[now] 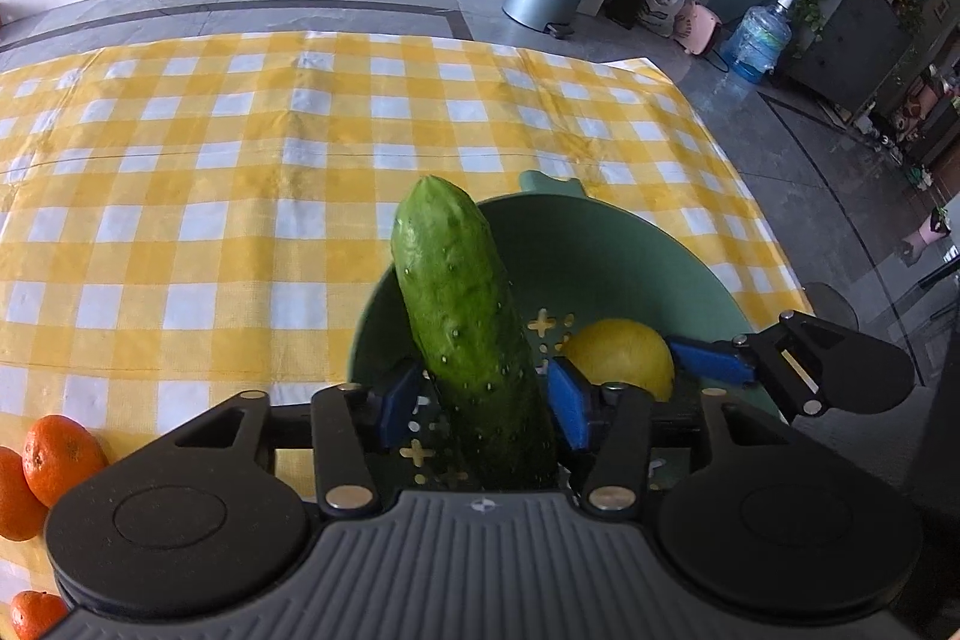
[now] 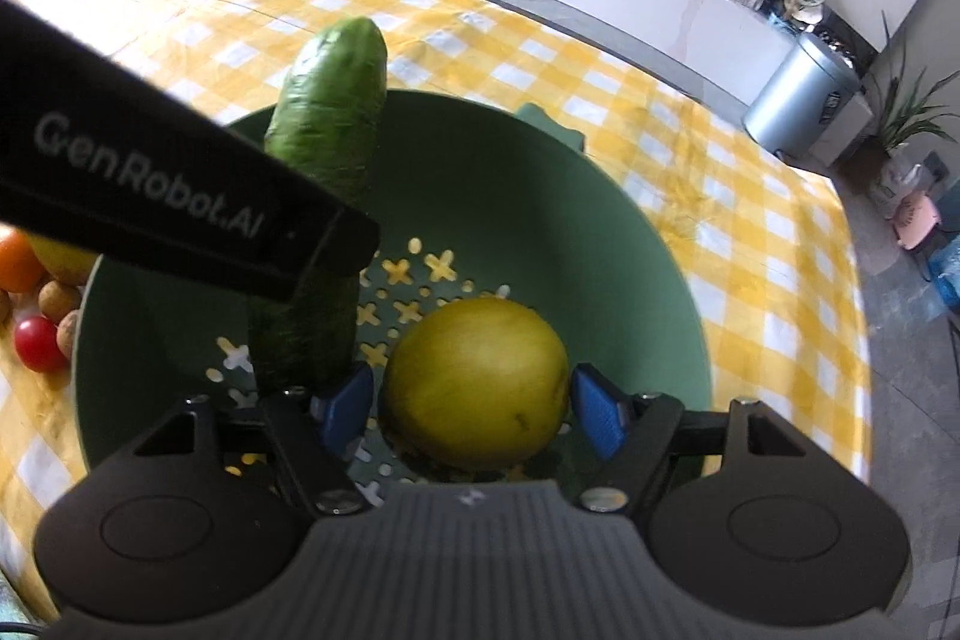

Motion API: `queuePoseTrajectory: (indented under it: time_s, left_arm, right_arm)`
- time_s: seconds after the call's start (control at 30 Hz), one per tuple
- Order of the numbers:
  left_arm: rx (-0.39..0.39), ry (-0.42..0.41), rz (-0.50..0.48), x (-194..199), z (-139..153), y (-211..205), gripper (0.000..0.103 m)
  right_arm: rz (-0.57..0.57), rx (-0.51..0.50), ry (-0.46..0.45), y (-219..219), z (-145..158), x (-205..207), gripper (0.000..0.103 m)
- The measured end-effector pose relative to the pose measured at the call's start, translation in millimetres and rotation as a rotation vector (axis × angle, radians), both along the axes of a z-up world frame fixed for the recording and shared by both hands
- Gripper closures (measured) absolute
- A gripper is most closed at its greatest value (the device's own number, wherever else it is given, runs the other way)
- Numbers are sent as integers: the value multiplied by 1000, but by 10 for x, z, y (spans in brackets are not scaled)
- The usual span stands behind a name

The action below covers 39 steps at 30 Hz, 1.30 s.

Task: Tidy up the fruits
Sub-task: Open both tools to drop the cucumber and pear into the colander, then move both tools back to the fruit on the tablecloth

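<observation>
The yellow-checked tabletop carries a green bowl, its floor pierced with cross-shaped drain holes, and everything else sits around that bowl. Inside it a cucumber leans, foot on the holes, top poking above the far rim. Beside it in the bowl rests a lemon.

The left gripper straddles the cucumber's lower part, fingers spread with a gap on each side, gripping nothing. The right gripper brackets the lemon the same way, blue pads clear of the skin.

The cucumber looks stiff, bumpy and wet, so probably slick; mid-length is the safest hold. The lemon looks firm, round and light, best pinched across its widest part.

Outside the bowl, on its left, lie tangerines and a cherry tomato.
</observation>
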<state>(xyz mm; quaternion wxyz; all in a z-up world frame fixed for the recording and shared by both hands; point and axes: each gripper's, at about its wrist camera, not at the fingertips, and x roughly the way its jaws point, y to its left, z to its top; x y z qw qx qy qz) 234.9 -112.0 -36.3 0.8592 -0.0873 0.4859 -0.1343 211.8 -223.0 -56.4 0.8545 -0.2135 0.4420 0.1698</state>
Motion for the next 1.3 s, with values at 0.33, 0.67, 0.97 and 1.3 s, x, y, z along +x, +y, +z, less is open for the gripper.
queuePoseTrajectory:
  time_s: [0.33,0.67,0.97,1.3]
  left_arm:
    - [44,-55,0,-165,189,22,28]
    - [120,-140,-24,-560,512,188,27]
    - [198,-214,-50,-967,716,487,28]
    - [314,-267,-72,-1373,809,890,28]
  right_arm:
    - [-26,-15,-63,-1,96,-181,20]
    - [-89,-99,-169,152,260,-478,17]
    - [-200,9,-248,196,516,-899,14]
    - [-233,324,-227,519,579,-1499,11]
